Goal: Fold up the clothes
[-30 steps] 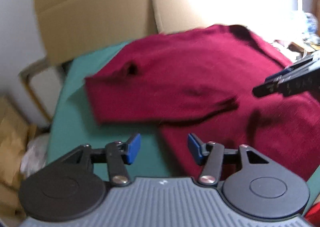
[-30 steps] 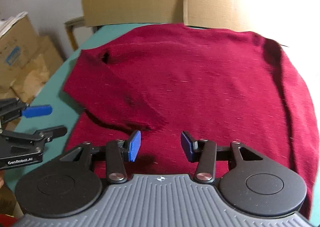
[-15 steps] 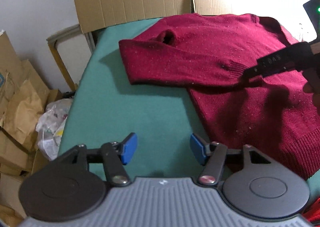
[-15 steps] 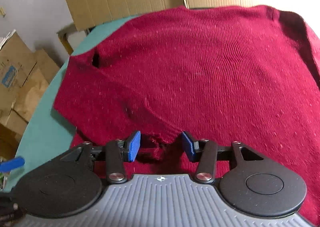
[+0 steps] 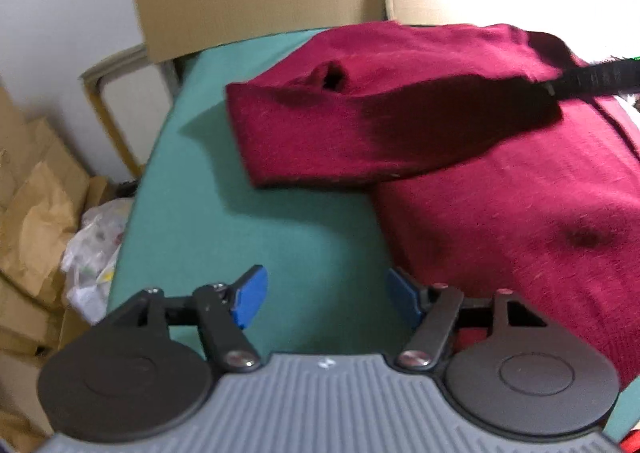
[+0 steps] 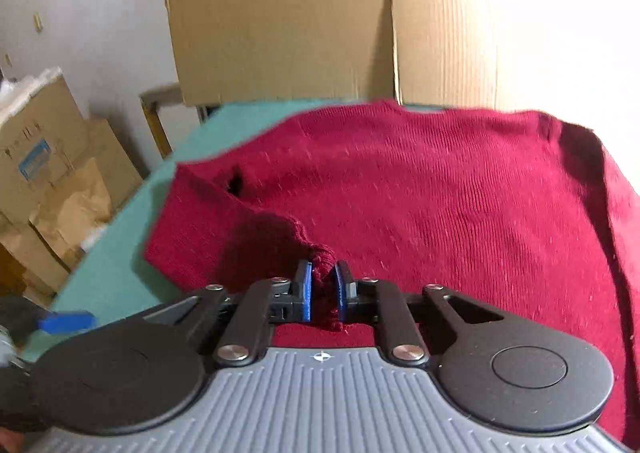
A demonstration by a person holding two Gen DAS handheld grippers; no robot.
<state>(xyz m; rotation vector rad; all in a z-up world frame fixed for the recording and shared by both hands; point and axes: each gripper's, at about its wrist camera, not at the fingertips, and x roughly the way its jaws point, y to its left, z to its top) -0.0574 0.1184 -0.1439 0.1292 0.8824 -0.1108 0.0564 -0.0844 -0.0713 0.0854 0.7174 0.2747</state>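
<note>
Green table [image 5: 256,221], sweater [image 6: 440,193] cuff hidden between fingers [image 6: 306,289]

Dark-red knit sweater [image 6: 440,197], sleeve cuff lifted

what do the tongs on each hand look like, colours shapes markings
Both match. The left tongs and right tongs have a grey ribbed body with a small white mark at its front edge, two round black discs at the sides, black link arms with silver pivot screws, and blue pads on the fingertips. No cables or sleeves are visible.
</note>
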